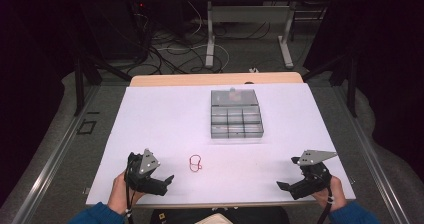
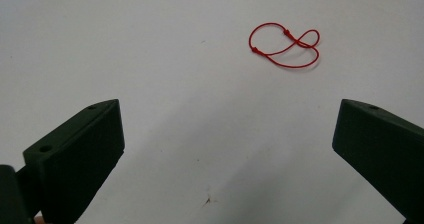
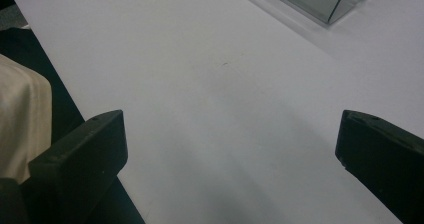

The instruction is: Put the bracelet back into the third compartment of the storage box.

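My left hand-held gripper (image 2: 227, 154) stood wide open and empty over the white worktop (image 1: 165, 119), the red string loop (image 2: 285, 45) lay near ahead of it, and my right hand-held gripper (image 3: 230, 159) was also wide open.

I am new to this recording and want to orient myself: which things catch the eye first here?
The red string loop stands out most, lying alone on the white table just right of the left gripper. Behind it, toward the table's far side, sits a clear compartment box. Both the left gripper and the right gripper rest near the front edge with jaws wide open and empty.
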{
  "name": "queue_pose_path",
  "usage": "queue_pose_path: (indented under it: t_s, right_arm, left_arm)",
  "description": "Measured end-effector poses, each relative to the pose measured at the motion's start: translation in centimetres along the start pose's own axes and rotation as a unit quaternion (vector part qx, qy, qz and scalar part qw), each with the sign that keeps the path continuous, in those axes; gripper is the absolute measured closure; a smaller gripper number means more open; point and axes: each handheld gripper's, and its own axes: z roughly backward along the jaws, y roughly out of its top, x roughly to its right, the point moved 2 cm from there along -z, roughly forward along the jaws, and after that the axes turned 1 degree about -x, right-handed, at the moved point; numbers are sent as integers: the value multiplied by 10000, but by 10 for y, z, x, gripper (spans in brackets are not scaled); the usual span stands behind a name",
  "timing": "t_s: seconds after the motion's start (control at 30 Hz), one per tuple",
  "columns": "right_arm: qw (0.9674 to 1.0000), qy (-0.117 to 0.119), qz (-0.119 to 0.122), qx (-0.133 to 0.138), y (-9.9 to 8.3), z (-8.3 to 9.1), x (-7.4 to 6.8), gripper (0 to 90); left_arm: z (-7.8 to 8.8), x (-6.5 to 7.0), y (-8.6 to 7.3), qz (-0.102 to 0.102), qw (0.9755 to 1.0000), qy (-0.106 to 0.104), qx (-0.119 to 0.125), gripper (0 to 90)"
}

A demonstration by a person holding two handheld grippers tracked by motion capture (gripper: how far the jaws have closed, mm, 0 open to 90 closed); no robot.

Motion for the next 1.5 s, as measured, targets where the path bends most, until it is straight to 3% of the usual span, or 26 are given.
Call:
queue_pose_path:
  t_s: [0.37, 0.77, 0.8, 0.87, 1.23, 1.33, 1.5]
  right_arm:
    - [10000, -19, -6, -18, 0, 0, 0, 0]
    - [10000, -15, 37, 8, 1, -2, 2, 0]
    - [10000, -5, 43, -2, 1, -2, 2, 0]
    - [10000, -20, 41, 10, 1, -2, 2, 0]
    - [9999, -6, 3, -101, 0, -1, 1, 0]
    - [10000, -53, 21, -39, 0, -2, 1, 0]
    - [10000, -13, -1, -61, 0, -2, 0, 0]
  left_arm:
    - [-16, 2, 14, 98, 9999, -117, 38, 1]
    - [-35, 10, 27, -3, 9997, -252, -45, 1]
    - [-37, 12, 29, -35, 9993, -347, -117, 1]
    - [-39, 13, 29, -21, 9996, -293, -47, 1]
    - [-54, 23, 38, -136, 9987, -457, -150, 0]
    - [-57, 25, 41, -174, 9980, -542, -271, 0]
    - [-66, 30, 44, -210, 9979, -535, -288, 0]
